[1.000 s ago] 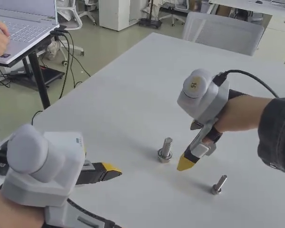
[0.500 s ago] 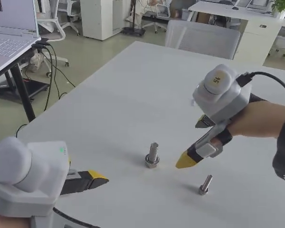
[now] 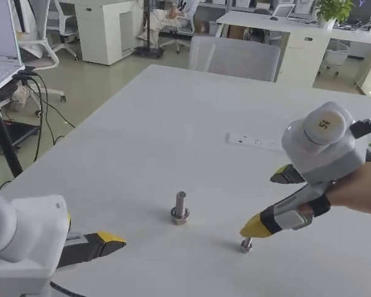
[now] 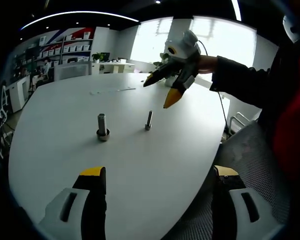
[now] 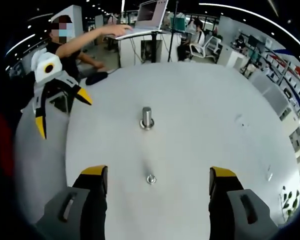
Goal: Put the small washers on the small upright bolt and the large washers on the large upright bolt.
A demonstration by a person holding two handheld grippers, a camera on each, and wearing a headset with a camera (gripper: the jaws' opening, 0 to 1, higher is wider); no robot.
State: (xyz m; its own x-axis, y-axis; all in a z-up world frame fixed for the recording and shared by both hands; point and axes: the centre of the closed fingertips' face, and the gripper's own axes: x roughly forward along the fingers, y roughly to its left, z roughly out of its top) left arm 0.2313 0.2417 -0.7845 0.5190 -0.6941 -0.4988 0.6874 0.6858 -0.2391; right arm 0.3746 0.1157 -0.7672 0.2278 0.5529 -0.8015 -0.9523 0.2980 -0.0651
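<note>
The large upright bolt (image 3: 180, 206) stands mid-table with a ring at its base. To its right stands the small upright bolt (image 3: 246, 245). My right gripper (image 3: 269, 202) hovers open just above the small bolt, its lower yellow fingertip (image 3: 256, 228) close over the bolt's head. In the right gripper view the small bolt (image 5: 150, 178) lies between the open jaws and the large bolt (image 5: 147, 117) is beyond it. My left gripper (image 3: 107, 242) is open at the near left, apart from both bolts. The left gripper view has the large bolt (image 4: 102, 128) and the small bolt (image 4: 148, 120) ahead.
A flat white strip (image 3: 253, 142) lies on the white table (image 3: 142, 124) behind the bolts. A grey chair (image 3: 235, 57) stands at the far edge. A laptop stand with cables (image 3: 6, 86) is left of the table. A person (image 5: 85, 42) reaches to a laptop.
My right gripper has moved from between the two bolts to right over the small bolt. The head camera has swung, shifting the whole scene. My left gripper stays open low on the left.
</note>
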